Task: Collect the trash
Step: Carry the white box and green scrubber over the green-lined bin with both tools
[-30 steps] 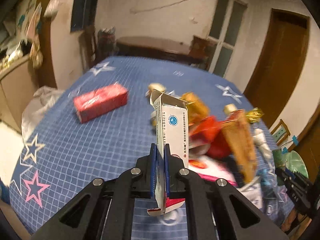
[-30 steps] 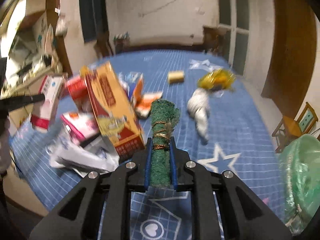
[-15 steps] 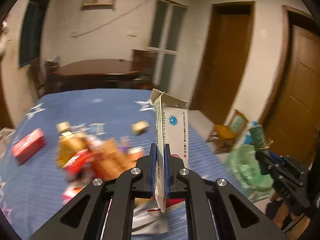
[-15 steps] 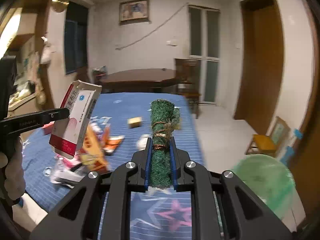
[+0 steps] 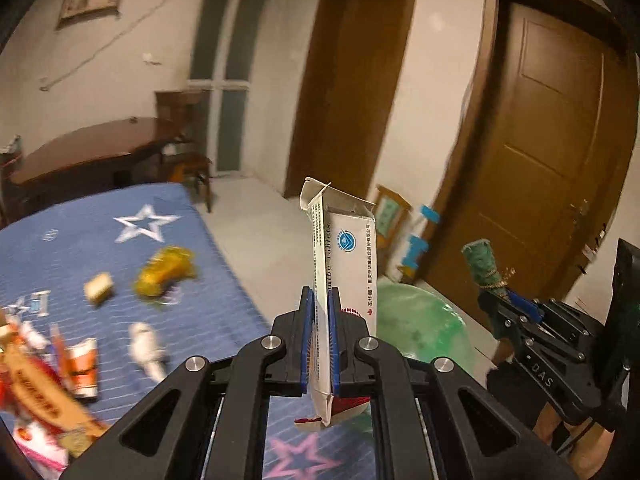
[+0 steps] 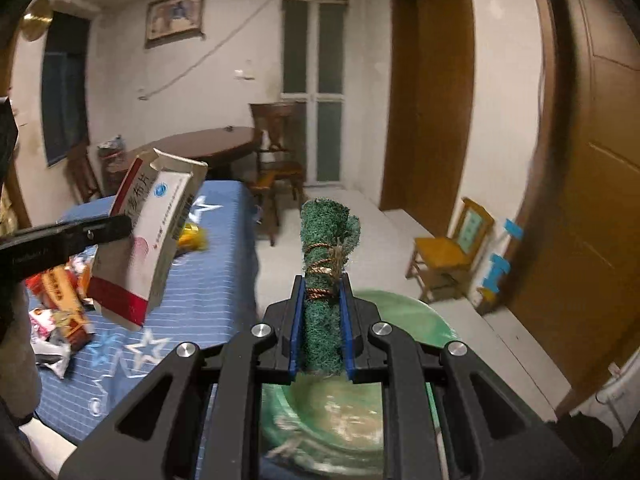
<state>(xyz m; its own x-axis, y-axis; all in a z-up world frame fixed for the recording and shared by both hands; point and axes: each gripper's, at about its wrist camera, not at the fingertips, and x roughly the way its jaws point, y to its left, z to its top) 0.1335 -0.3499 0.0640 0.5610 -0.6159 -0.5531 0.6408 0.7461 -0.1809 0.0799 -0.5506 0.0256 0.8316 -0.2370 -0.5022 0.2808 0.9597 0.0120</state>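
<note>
While the jaws are clamped on the box and green roll, both should be released above the bag at lower centre.

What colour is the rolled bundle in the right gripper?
Dark green rolled bundle, tied with brownish twine; clearest in the right wrist view.

Two grippers, the left gripper and the right gripper; one white medicine box; one green rolled scrubber; one green-lined bin; two brown doors; one small yellow chair; one framed picture.
</note>
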